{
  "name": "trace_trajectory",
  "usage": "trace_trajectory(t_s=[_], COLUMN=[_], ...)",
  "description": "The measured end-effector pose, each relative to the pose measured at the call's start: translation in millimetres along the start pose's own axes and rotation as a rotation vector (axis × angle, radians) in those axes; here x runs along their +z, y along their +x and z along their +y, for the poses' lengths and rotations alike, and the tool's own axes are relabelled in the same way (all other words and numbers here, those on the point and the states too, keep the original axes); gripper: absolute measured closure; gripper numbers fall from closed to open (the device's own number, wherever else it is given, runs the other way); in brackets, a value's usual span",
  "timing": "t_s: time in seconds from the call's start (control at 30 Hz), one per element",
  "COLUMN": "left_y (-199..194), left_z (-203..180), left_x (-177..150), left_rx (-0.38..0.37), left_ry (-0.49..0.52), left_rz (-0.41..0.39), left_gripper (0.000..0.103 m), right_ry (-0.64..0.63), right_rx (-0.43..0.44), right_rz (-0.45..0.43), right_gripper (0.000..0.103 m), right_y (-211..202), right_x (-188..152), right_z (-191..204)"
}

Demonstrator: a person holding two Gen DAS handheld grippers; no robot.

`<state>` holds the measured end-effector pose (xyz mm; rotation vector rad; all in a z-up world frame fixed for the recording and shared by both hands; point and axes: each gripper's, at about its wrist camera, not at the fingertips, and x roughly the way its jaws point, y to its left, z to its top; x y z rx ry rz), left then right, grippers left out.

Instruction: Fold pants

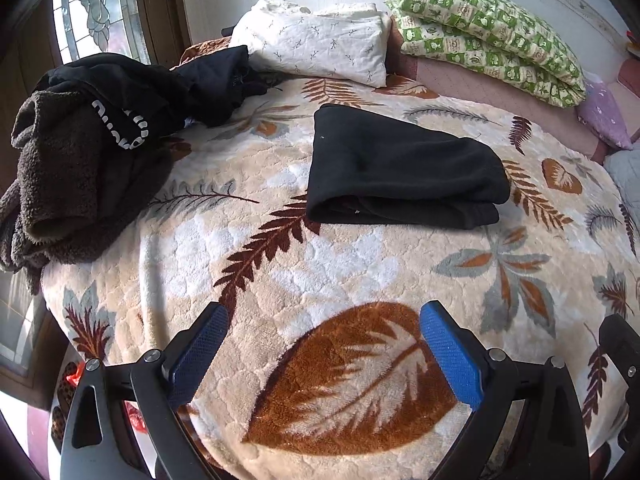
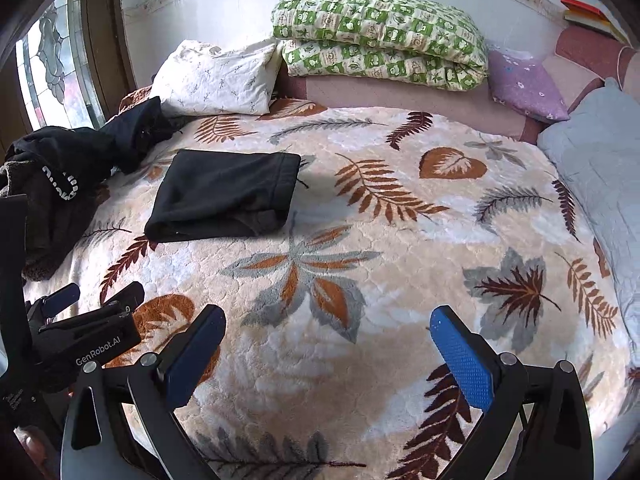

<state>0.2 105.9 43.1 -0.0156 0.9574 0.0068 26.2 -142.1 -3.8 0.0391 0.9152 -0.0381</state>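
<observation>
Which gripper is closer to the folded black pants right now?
Left. The left gripper sits open almost straight below the folded black pants; the right gripper, also open, is farther off to their right.

I take the folded pants [image 1: 404, 168] as my marker — they lie on the blanket [image 1: 320, 272]. Left of them sits a heap of clothes [image 1: 100, 140]; behind them, two pillows [image 1: 316, 40] — and folded bedding [image 1: 488, 28] to the right.

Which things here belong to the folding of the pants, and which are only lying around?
Job: folded black fleece pants; open left gripper; open right gripper.

Lying about: dark heap of clothes; white quilted pillow; green patterned quilt; purple pillow.
</observation>
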Motion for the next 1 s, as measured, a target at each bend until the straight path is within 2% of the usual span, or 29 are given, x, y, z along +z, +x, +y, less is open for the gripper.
trace_trajectory(t_s=[0.33,0.53,0.77,1.0], left_y=[-14,-20,-20,-22], left_z=[-17,-21,-18,-23], left_x=[-3,0,7,9], left_rx=[-0.004,-0.056,-0.103,-0.106], left_ry=[0.049,0.068,0.041,0.049], left_rz=[-0.024,-0.029,-0.039,-0.036], left_gripper=[0.005,0.005,0.005,0.005], right_ry=[0.031,0.047,0.050,0.062], right_rx=[-0.017,-0.016,-0.013,-0.015], right_rz=[0.017,0.025,0.030,0.034], right_gripper=[0.000,0.000,0.000,0.000], right_y=[4,6,7,9], right_x=[-8,-9,-8,-7], right_z=[-17,-22,-23,-28])
